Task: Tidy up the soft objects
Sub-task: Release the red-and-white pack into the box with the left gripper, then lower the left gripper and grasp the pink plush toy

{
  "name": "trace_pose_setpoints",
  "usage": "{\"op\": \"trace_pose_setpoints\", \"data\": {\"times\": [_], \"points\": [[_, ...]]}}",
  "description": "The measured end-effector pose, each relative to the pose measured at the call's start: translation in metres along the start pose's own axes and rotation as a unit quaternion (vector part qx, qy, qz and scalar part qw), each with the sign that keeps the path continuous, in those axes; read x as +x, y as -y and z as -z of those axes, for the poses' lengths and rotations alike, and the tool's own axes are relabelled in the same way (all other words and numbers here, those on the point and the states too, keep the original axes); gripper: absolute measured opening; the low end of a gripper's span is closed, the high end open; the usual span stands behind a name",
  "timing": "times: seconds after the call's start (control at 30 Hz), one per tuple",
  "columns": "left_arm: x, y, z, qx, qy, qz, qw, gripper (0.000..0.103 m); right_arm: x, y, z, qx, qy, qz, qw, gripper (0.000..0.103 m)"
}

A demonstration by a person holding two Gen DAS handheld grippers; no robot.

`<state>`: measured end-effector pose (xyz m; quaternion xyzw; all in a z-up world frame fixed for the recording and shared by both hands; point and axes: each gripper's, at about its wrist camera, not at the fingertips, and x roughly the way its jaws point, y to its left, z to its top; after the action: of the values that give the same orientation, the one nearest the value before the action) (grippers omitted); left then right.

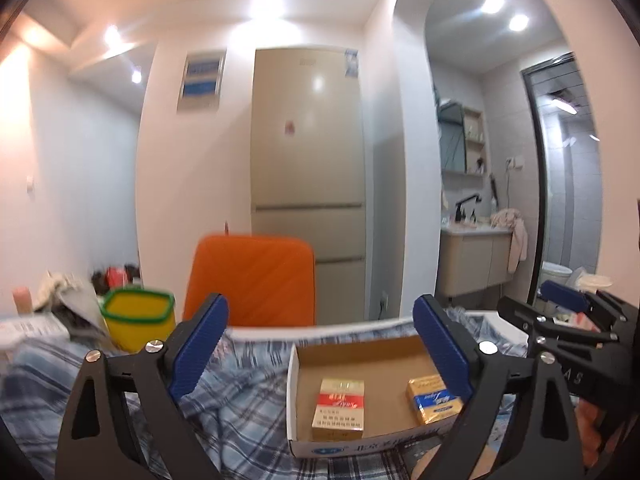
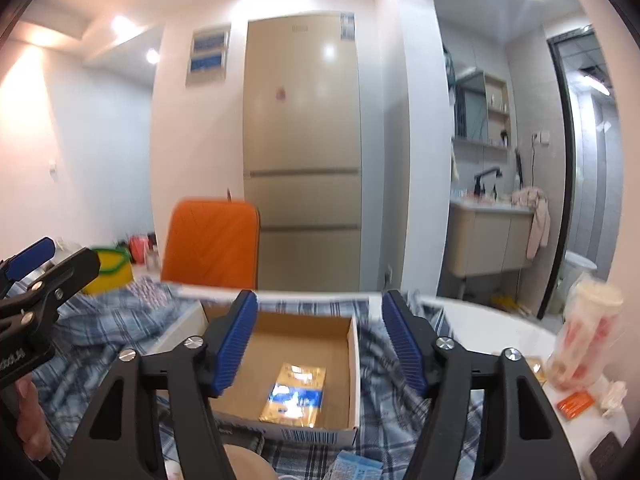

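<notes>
A shallow cardboard box (image 1: 294,392) lies on a blue plaid cloth (image 1: 224,408). Inside it are a red-and-gold pack (image 1: 339,408) and a gold-and-blue pack (image 1: 434,400). My left gripper (image 1: 320,320) hovers above the box's left side, open, with nothing between its blue pads. At the right edge the right gripper (image 1: 540,306) shows. In the right wrist view my right gripper (image 2: 320,308) is open and empty over the box (image 2: 354,360), where only the gold-and-blue pack (image 2: 294,394) is visible. The left gripper (image 2: 60,264) sits far left above the cloth (image 2: 100,328).
An orange chair back (image 1: 252,280) and a fridge (image 1: 308,160) stand behind the table. A yellow bin with a green rim (image 1: 138,320) sits at the left. On the white table (image 2: 500,324) at the right are a plastic cup (image 2: 588,332) and an orange packet (image 2: 576,404).
</notes>
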<state>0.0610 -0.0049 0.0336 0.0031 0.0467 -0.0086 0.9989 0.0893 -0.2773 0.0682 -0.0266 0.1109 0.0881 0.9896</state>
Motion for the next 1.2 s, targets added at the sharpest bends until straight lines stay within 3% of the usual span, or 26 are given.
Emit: {"op": "trace_pose_setpoints", "data": {"times": [0.07,0.17,0.43,0.67,0.97,1.2], "points": [[-0.013,-0.001,-0.004,-0.002,0.014,0.005,0.9999,0.103,-0.02,0.003,-0.006,-0.002,0.025,0.006,1.0,0.075],[-0.028,-0.002,-0.005,-0.01,0.018,0.018,0.9996,0.103,-0.045,0.01,-0.009,0.01,0.046,0.008,0.999,0.089],[-0.042,0.008,0.012,-0.006,0.013,0.025,0.9996,0.103,-0.084,0.015,0.008,0.002,0.056,0.015,0.998,0.091],[-0.031,0.02,0.029,0.013,-0.023,0.036,0.999,0.103,-0.077,0.013,0.03,-0.006,0.031,0.025,0.999,0.091],[-0.026,0.01,0.03,-0.013,-0.045,0.032,0.9984,0.103,-0.065,0.024,0.035,0.019,0.008,0.015,1.0,0.091],[-0.033,0.006,0.02,0.026,-0.058,0.04,0.9972,0.103,-0.062,0.025,0.034,0.024,0.002,0.012,1.0,0.091]]}}
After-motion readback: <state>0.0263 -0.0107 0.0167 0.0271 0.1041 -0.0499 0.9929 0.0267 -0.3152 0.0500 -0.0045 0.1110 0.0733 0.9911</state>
